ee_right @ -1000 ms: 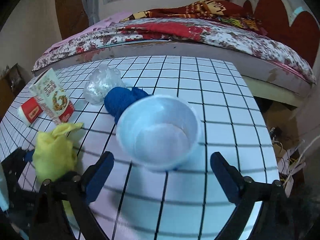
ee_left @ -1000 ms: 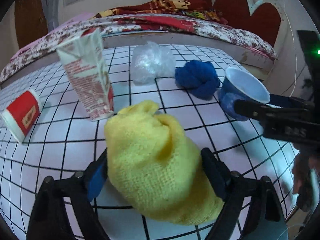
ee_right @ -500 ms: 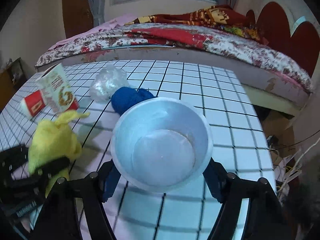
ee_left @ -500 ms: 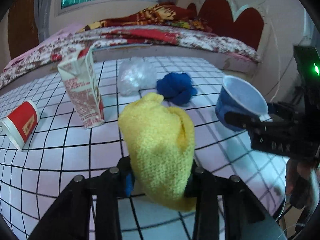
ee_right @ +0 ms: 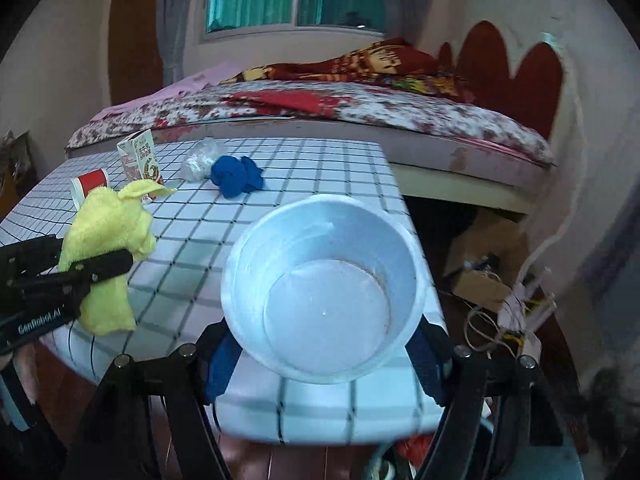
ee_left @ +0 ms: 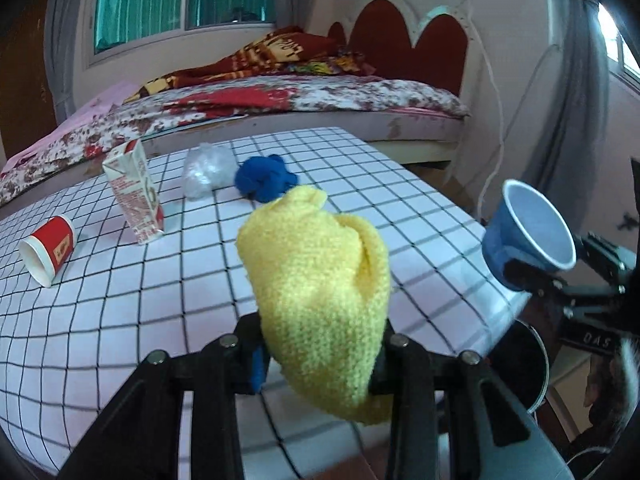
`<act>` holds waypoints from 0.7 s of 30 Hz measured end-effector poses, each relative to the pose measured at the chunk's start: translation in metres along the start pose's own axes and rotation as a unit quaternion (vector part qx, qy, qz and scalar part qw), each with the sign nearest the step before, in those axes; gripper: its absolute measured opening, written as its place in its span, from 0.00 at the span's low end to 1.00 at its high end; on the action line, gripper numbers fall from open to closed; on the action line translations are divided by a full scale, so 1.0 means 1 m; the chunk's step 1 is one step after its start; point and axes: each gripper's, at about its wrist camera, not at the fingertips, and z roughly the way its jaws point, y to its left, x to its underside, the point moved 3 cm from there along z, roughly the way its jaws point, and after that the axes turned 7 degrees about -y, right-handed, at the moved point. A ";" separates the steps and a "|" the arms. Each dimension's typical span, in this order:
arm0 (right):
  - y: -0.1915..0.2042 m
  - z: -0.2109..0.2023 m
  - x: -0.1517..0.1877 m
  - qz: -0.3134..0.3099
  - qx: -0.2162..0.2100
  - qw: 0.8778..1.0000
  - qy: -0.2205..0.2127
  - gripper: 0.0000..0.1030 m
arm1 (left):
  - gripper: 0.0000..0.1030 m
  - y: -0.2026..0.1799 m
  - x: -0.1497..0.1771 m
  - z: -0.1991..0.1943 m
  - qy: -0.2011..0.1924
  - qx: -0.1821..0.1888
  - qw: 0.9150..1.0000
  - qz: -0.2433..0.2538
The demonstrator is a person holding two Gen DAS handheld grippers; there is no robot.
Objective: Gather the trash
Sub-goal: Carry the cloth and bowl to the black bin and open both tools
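Observation:
My left gripper [ee_left: 318, 354] is shut on a yellow knitted cloth [ee_left: 320, 296] and holds it up above the table's near edge; the cloth also shows in the right wrist view [ee_right: 108, 240]. My right gripper [ee_right: 328, 356] is shut on a blue paper cup [ee_right: 324, 288], white inside and empty, held off the table's right corner; the cup shows in the left wrist view [ee_left: 528, 232]. On the checked table [ee_left: 100, 300] lie a red paper cup [ee_left: 50, 248] on its side, an upright milk carton [ee_left: 136, 192], a crumpled clear plastic bag [ee_left: 208, 168] and a blue cloth [ee_left: 264, 178].
A dark round bin [ee_left: 520, 364] stands on the floor under the table's right corner. A bed [ee_left: 280, 100] with a floral cover runs behind the table. A cardboard box and tangled cables [ee_right: 492, 280] lie on the floor to the right.
Both grippers have closed on their objects and lifted them, then pulled back toward the table's near right corner. The things on the table have not moved.

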 end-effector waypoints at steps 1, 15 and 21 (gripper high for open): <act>-0.005 -0.008 0.008 0.009 0.004 1.000 0.000 0.74 | 0.35 -0.005 0.002 -0.004 -0.001 0.003 1.000 0.002; -0.070 -0.052 0.049 0.041 0.064 0.997 0.014 0.74 | 0.35 -0.082 0.013 -0.016 -0.004 0.066 0.997 0.046; -0.095 -0.062 0.068 0.050 0.084 0.995 0.024 0.74 | 0.35 -0.115 0.019 -0.012 0.000 0.099 0.993 0.065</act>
